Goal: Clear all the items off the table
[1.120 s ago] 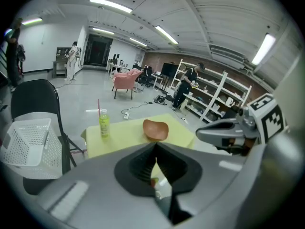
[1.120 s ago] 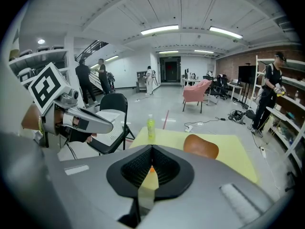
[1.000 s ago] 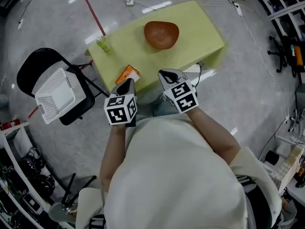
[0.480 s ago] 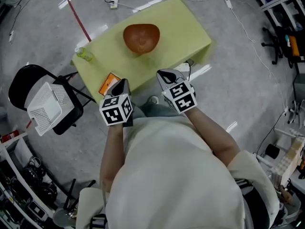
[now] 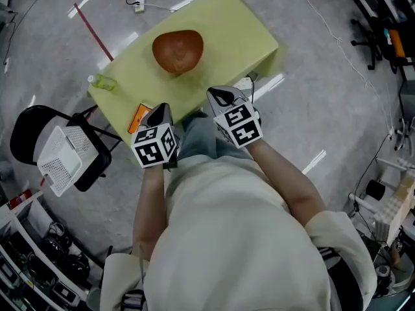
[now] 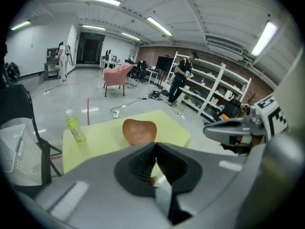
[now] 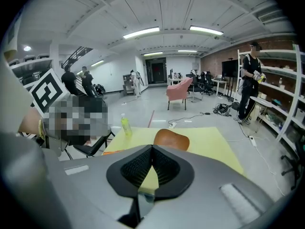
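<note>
Both jaws shut and empty, my left gripper [image 5: 160, 113] and right gripper [image 5: 222, 98] face the yellow table [image 5: 227, 37]; the orange packet [image 5: 139, 116] on the table's near edge lies just beside my left.

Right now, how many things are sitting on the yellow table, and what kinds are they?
On the yellow table:
Reddish-brown bowl: 1
Clear plastic bottle of yellow-green drink: 1
Flat orange packet: 1
Total: 3
</note>
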